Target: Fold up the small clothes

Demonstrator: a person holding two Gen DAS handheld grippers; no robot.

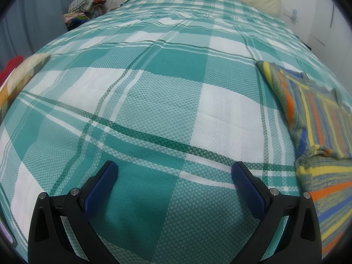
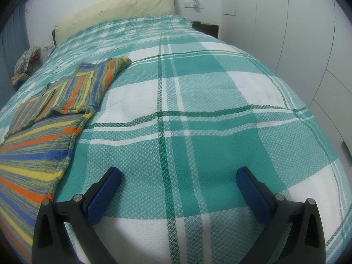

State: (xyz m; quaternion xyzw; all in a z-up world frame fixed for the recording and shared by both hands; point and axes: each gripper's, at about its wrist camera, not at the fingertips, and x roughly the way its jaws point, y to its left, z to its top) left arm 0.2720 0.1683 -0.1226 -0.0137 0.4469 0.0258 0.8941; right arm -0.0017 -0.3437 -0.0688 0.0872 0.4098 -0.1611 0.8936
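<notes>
A striped knit sweater (image 1: 316,114) in yellow, orange, blue and grey lies flat on the green-and-white plaid bedspread (image 1: 154,88). It is at the right edge of the left wrist view and at the left of the right wrist view (image 2: 66,101), with a sleeve folded across its body. My left gripper (image 1: 175,171) is open and empty, low over bare bedspread to the left of the sweater. My right gripper (image 2: 178,176) is open and empty, low over the bedspread (image 2: 209,110) to the right of the sweater's hem.
A cream headboard (image 2: 123,6) runs along the far end of the bed. A pile of clothes (image 1: 85,6) sits beyond the far left corner. A pillow and a red item (image 1: 13,70) lie at the left edge. White wardrobe doors (image 2: 308,33) stand to the right.
</notes>
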